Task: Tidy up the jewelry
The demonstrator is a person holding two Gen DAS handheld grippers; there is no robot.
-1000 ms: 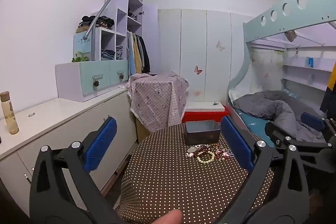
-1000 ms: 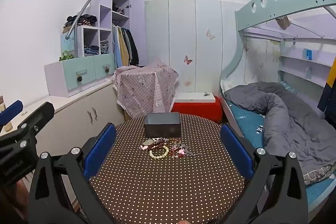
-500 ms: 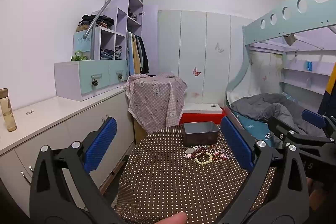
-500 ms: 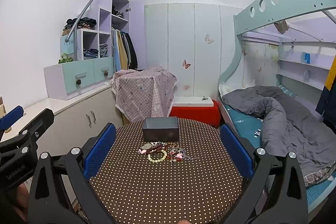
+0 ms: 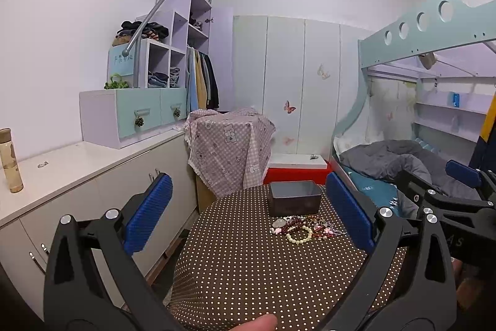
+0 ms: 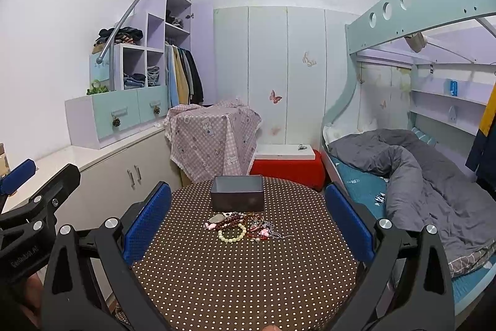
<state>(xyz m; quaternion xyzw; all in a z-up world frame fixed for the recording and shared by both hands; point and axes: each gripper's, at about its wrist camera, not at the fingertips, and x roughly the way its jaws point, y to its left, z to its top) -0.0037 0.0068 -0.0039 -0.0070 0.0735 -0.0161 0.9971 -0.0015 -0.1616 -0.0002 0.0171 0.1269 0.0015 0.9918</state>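
Both tools, left (image 5: pixel 249 214) and right (image 6: pixel 248 224), hover spread wide and empty above the brown polka-dotted round surface (image 6: pixel 235 275), where tangled beaded jewelry (image 6: pixel 243 227) lies just before a dark grey rectangular metal box (image 6: pixel 237 197).

Right gripper (image 6: pixel 248 216) jaws spread wide above dotted table (image 6: pixel 235 278); jewelry pile (image 6: pixel 241 227) just near of grey box (image 6: pixel 237 197).

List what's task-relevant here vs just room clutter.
For the job:
- jewelry pile, loose on the table
- cream bead bracelet, at the pile's near edge
- dark metal box, open, just behind the pile
- left tongs and right tongs, both open, holding nothing

Just lying about:
- bottle on the counter
- checked cloth
- red box
- grey duvet
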